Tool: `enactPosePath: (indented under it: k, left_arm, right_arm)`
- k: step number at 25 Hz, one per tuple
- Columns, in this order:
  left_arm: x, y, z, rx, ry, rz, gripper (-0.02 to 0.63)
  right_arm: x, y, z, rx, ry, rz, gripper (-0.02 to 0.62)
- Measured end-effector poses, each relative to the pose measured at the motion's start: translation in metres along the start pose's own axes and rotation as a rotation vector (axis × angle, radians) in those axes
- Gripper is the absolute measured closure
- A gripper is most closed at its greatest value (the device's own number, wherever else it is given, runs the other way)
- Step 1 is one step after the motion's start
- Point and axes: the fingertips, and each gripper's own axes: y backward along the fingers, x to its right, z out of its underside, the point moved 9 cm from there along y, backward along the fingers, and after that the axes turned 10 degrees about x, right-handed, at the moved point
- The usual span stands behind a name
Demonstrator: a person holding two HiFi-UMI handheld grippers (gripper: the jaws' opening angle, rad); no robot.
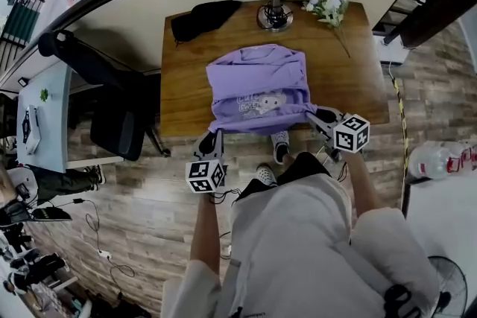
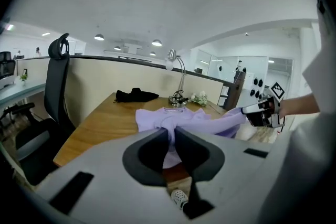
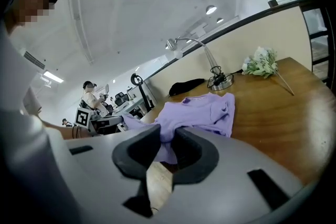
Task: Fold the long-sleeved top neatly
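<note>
- Both your left gripper (image 1: 211, 136) and right gripper (image 1: 319, 116) have jaws pinched on the purple long-sleeved top's (image 1: 257, 78) near hem, mid-frame on the counter (image 1: 182, 89).
- Carry both corners level and taut toward the collar so the fold lands straight.

soft matt purple cloth top (image 1: 257, 82), smooth wooden table (image 1: 185, 82), shiny metal lamp (image 1: 274, 16), black cloth (image 1: 205, 17)
</note>
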Motion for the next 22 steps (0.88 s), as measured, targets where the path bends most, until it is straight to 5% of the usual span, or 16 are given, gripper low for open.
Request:
enactPosePath:
  k: [22]
  left_arm:
    - [-0.051, -0.156, -0.047, -0.061, 0.002, -0.04, 0.551]
  right_arm:
    - [0.11, -0.09, -0.067, 0.082, -0.31, -0.038, 0.52]
